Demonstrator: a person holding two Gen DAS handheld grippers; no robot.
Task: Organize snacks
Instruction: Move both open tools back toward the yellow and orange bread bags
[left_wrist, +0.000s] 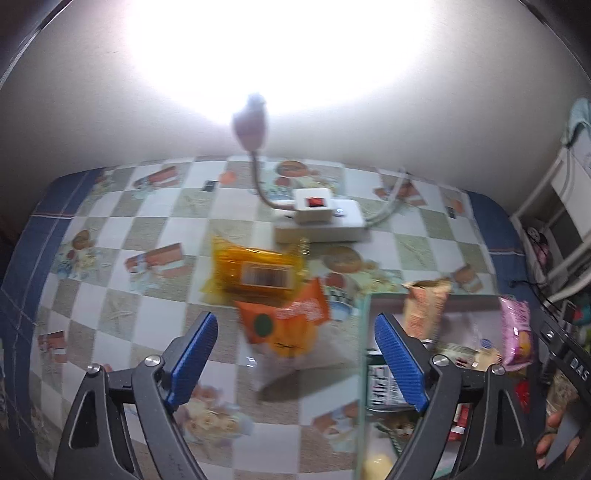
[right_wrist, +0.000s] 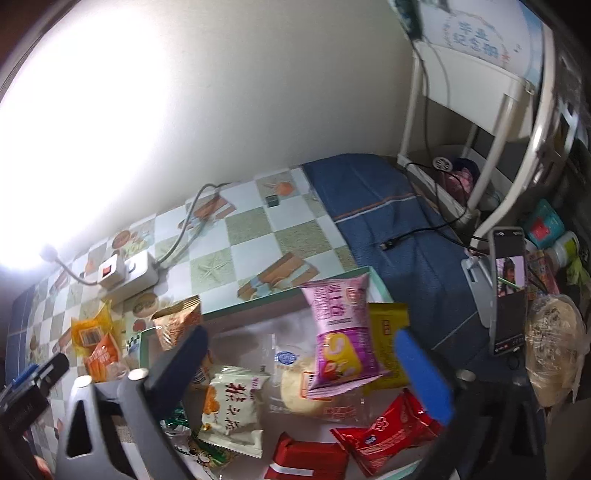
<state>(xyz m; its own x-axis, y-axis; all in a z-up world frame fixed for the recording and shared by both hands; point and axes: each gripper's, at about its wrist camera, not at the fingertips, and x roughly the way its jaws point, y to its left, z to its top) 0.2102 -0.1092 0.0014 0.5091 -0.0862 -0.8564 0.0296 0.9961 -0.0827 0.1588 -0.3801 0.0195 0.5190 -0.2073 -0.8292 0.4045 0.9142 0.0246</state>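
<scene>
My left gripper (left_wrist: 295, 354) is open and empty above the checkered tablecloth. Just ahead of it lie an orange snack packet (left_wrist: 288, 323) and, behind that, a yellow-orange packet with a barcode (left_wrist: 255, 273). Both also show in the right wrist view, orange (right_wrist: 105, 356) and yellow (right_wrist: 90, 330). To the right is a green-rimmed tray (right_wrist: 258, 304) holding several snacks: a pink packet (right_wrist: 340, 332), a white packet (right_wrist: 231, 406), a red packet (right_wrist: 384, 435), a clear-wrapped bun (right_wrist: 299, 391). My right gripper (right_wrist: 299, 354) is open and empty over the tray.
A white power strip with a lamp on a bendy neck (left_wrist: 317, 218) sits at the back of the table. A phone on a stand (right_wrist: 508, 288), a wrapped flatbread (right_wrist: 554, 343) and a white shelf frame (right_wrist: 480, 110) stand on the right beyond the blue cloth (right_wrist: 388, 221).
</scene>
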